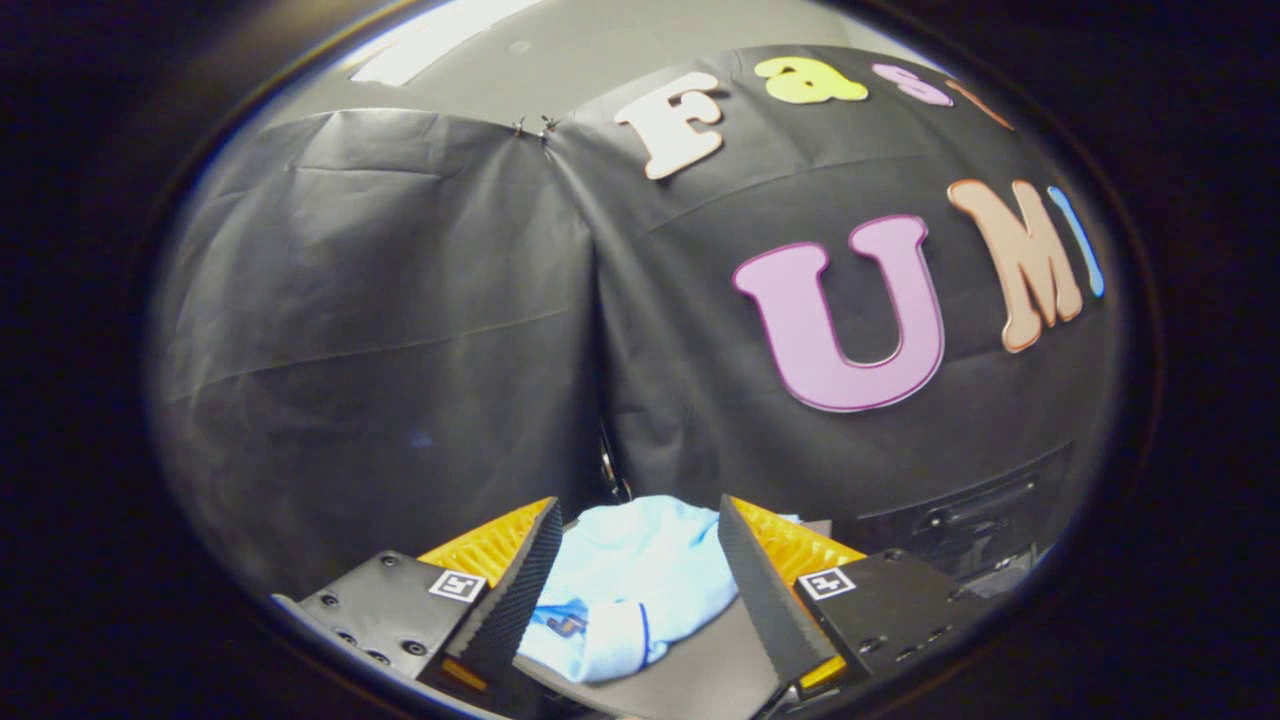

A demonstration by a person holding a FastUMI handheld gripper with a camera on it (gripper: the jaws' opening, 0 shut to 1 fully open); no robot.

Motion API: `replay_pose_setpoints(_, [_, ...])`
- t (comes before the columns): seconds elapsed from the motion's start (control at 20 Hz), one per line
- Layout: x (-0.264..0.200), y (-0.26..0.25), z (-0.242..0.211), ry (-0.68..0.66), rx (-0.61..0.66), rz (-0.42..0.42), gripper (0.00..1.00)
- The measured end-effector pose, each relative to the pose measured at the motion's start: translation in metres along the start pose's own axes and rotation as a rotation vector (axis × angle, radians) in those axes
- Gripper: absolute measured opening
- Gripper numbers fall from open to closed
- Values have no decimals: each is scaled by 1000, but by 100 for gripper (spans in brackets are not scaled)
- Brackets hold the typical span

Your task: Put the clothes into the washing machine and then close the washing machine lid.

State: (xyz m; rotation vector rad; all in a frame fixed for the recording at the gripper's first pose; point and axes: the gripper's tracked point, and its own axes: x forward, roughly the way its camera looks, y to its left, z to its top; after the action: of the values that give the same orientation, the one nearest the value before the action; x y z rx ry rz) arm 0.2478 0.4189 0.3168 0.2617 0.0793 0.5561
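Note:
A light blue garment (635, 580) lies crumpled on a dark surface (700, 670), below and between my two fingers. My gripper (640, 515) is open, its fingers spread wide to either side of the cloth and not touching it. The left finger (515, 590) and the right finger (765, 590) both stand above the garment. A dark appliance-like body (975, 525) with a recessed handle stands just beyond the right finger, low against the booth wall; I cannot tell whether it is the washing machine.
The booth's black cloth wall (400, 320) hangs close behind the garment, with a seam (600, 400) where two cloth panels meet straight ahead. A grey ceiling (600, 60) shows above it.

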Motion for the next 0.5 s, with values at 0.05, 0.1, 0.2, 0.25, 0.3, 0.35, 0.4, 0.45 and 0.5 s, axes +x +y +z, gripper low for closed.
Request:
replay_pose_setpoints(0.05, [13,0,-8,39,14,-11,97])
replay_pose_setpoints(0.1, [25,-1,-19,79,24,-24,97])
replay_pose_setpoints(0.2, [47,-7,-38,155,23,-66,98])
replay_pose_setpoints(0.25, [58,-11,-48,193,18,-93,98])
replay_pose_setpoints(0.3, [66,-16,-60,231,5,-112,98])
replay_pose_setpoints(0.35, [74,-21,-70,264,-17,-134,98])
replay_pose_setpoints(0.4, [79,-29,-84,303,-46,-151,98])
replay_pose_setpoints(0.45, [85,-32,-91,331,-73,-162,98])
replay_pose_setpoints(0.5, [90,-34,-98,361,-101,-172,98])
